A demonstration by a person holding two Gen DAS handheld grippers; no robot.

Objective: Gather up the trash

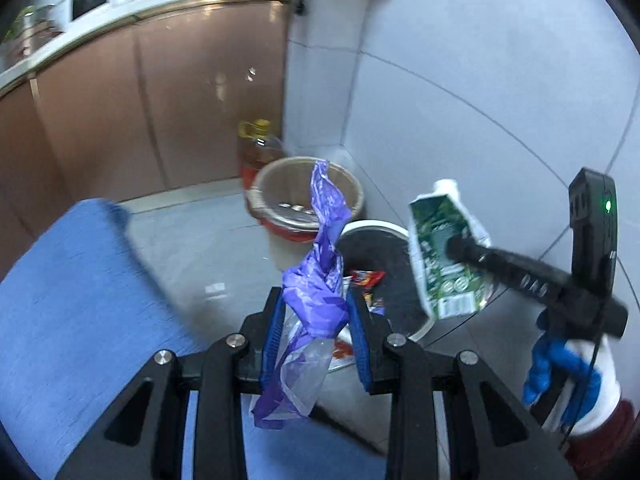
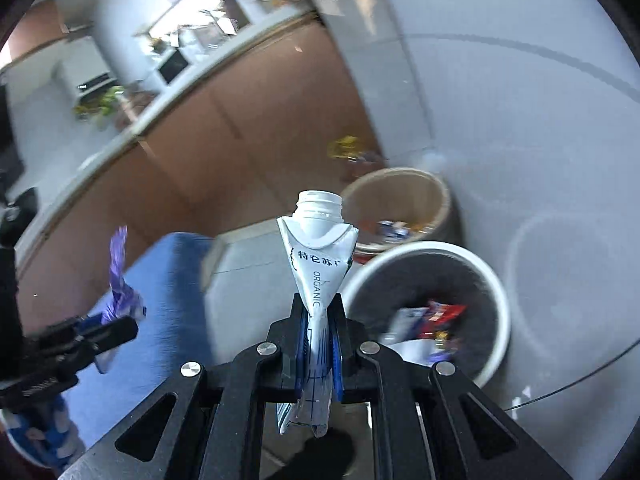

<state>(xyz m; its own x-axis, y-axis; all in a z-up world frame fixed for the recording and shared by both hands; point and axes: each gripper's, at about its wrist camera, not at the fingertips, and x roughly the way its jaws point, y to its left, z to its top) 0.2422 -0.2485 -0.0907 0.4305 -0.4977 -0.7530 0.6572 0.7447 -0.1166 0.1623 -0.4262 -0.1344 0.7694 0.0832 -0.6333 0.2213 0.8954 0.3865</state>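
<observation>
Grippers two, left gripper (image 1: 316,320) pinching one purple bag (image 1: 320,280), right gripper (image 2: 319,334) pinching one carton (image 2: 318,264), two bins (image 2: 496,304).

Kitchen corner, counted stock: two hand-held grippers, two bins, two held pieces of trash.

Hand-held gripper: 2, the left hand-held gripper (image 1: 316,320) and the right hand-held gripper (image 2: 319,340). Purple plastic bag (image 1: 320,280): 1. Flattened milk carton (image 2: 318,264) with white screw neck: 1. Bins: 2, one white-rimmed bin (image 2: 480,280) with dark inside and one tan bin (image 2: 400,184) behind it. Red snack wrapper (image 2: 442,314) in the white-rimmed bin: 1 clear, the rest blurred and uncounted. Oil bottle (image 1: 256,148) with yellow cap: 1. Blue chair seat (image 1: 80,280): 1. Gloved hand (image 1: 568,384): 1 in view.
</observation>
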